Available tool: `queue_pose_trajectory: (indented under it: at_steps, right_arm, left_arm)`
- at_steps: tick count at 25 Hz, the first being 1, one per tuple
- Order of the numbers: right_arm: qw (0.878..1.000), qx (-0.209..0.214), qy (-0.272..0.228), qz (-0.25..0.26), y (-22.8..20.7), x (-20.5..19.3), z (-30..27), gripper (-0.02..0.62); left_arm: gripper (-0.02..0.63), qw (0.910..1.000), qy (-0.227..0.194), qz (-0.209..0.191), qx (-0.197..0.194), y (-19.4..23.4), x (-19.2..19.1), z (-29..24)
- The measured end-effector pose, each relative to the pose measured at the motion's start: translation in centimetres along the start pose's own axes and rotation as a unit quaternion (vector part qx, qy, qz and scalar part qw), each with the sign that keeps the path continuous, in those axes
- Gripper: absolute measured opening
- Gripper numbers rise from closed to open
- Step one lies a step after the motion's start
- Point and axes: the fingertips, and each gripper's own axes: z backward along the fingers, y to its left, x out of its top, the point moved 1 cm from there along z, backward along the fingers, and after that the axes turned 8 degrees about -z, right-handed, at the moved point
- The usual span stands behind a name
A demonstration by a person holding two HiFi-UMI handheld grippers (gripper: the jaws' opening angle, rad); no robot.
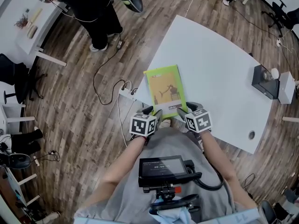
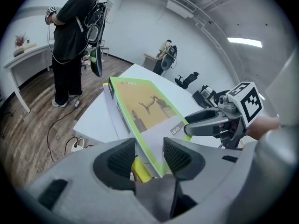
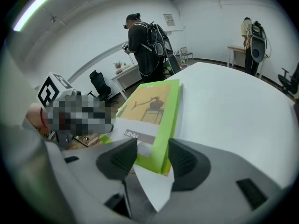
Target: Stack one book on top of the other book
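Green book (image 1: pixel 164 91) on table (image 1: pixel 219 59), grey box (image 1: pixel 263 81), person (image 1: pixel 91 8)

Brown wood-plank floor (image 1: pixel 70 92) lies under a large white curved table (image 1: pixel 219 78). A narrow white desk (image 1: pixel 32 36) and a black office chair (image 1: pixel 11 78) stand aside. White walls (image 2: pixel 135 27); a ceiling strip light (image 2: pixel 245 42) shines.
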Motion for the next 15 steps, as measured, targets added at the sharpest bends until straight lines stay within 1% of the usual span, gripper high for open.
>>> queue_pose_trajectory:
  at_steps: [4, 7, 9, 11, 15]
  right_arm:
    - [1.000, 0.006, -0.004, 0.002, 0.1, 0.0, -0.2, 0.221]
    - [1.000, -0.004, -0.008, 0.015, -0.1, 0.2, 0.5, 0.221]
    - [1.000, -0.001, -0.015, 0.017, -0.2, 0.6, 1.2, 0.222]
    - [1.000, 0.006, -0.020, 0.015, -0.6, 0.9, 1.6, 0.222]
    - [0.999, 0.025, -0.020, 0.007, -1.4, 0.9, 1.7, 0.231]
  left_arm:
    - [0.187, 1.0000, -0.002, 0.001, -0.001, 0.2, 0.1, -0.1]
    - [0.190, 0.9993, -0.028, 0.021, 0.012, 0.6, 0.5, 0.7]
    - [0.206, 0.9983, -0.042, 0.037, 0.017, 1.0, 0.6, 1.5]
    - [0.228, 0.9970, -0.048, 0.058, 0.015, 1.6, 0.1, 2.1]
    - [0.259, 0.9925, -0.045, 0.113, -0.014, 1.9, -1.5, 2.3]
